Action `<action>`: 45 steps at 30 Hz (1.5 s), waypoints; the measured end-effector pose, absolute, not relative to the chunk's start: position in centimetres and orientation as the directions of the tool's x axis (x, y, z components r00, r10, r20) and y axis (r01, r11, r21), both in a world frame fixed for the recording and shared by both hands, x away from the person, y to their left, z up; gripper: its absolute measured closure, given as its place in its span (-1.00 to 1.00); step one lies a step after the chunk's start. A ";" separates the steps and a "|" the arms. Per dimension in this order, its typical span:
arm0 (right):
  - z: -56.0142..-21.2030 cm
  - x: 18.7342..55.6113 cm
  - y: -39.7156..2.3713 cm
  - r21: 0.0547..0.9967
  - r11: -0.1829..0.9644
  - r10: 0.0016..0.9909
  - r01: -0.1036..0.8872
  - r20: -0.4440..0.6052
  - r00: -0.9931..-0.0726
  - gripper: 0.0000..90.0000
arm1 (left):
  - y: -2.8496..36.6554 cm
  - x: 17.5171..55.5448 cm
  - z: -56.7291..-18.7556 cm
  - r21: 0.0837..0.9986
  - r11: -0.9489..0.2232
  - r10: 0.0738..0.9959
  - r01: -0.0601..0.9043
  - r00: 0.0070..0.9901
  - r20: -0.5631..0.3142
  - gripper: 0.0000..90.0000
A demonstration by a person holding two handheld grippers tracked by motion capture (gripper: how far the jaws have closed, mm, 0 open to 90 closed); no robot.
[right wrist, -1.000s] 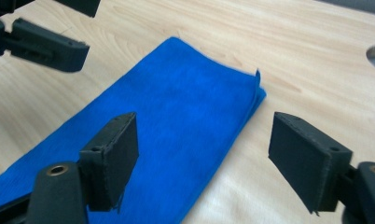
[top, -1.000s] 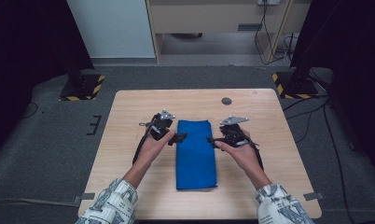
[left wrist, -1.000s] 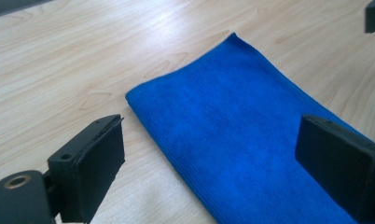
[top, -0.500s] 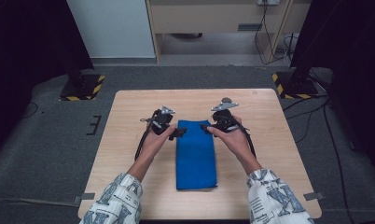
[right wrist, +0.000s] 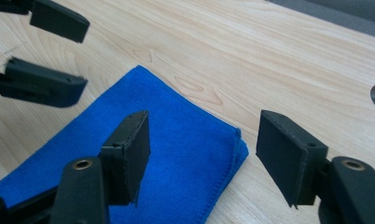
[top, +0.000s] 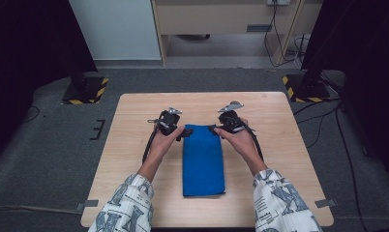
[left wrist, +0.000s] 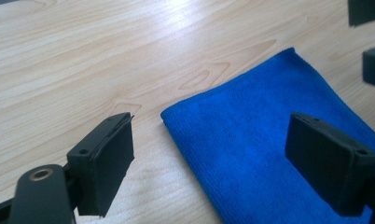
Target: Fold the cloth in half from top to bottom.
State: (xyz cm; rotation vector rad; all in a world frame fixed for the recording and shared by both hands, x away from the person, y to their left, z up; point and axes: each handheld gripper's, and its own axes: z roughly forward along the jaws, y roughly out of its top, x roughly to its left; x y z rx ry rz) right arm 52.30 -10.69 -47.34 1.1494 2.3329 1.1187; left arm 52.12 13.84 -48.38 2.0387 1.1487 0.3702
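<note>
A folded blue cloth [top: 203, 160] lies on the table [top: 134, 121] with its long axis running from the person's side toward the far edge. Its two far corners are flanked by the grippers: the left gripper [top: 185, 134] is set at the far left corner, the right gripper [top: 215, 129] at the far right corner, each about equally near. In both gripper views a corner is seen between jaws that have just been closing but remain apart; nothing is gripped yet. A pinch of each corner is judged to be the coming move.
</note>
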 end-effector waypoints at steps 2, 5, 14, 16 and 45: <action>-47.6 52.4 -10.8 0.749 0.385 0.777 0.539 0.053 -0.627 -0.21 | 13.7 52.1 -48.5 0.727 -0.316 0.824 0.610 0.556 -0.108 -0.68; -47.6 52.5 -11.2 0.744 0.394 0.780 0.539 0.041 -0.625 -0.13 | 13.5 52.0 -48.6 0.714 -0.326 0.825 0.620 0.555 -0.105 -0.68; -48.0 52.9 -11.2 0.749 0.378 0.786 0.545 0.051 -0.616 0.20 | 14.0 51.8 -48.9 0.717 -0.304 0.829 0.627 0.546 -0.125 -0.46; -48.4 53.2 -11.0 0.741 0.384 0.787 0.551 0.049 -0.615 0.21 | 14.0 52.0 -49.2 0.718 -0.298 0.828 0.629 0.544 -0.133 -0.45; -52.4 54.9 -9.2 0.655 0.415 0.810 0.632 0.050 -0.584 0.26 | 13.5 53.5 -52.6 0.685 -0.334 0.846 0.647 0.527 -0.085 -0.14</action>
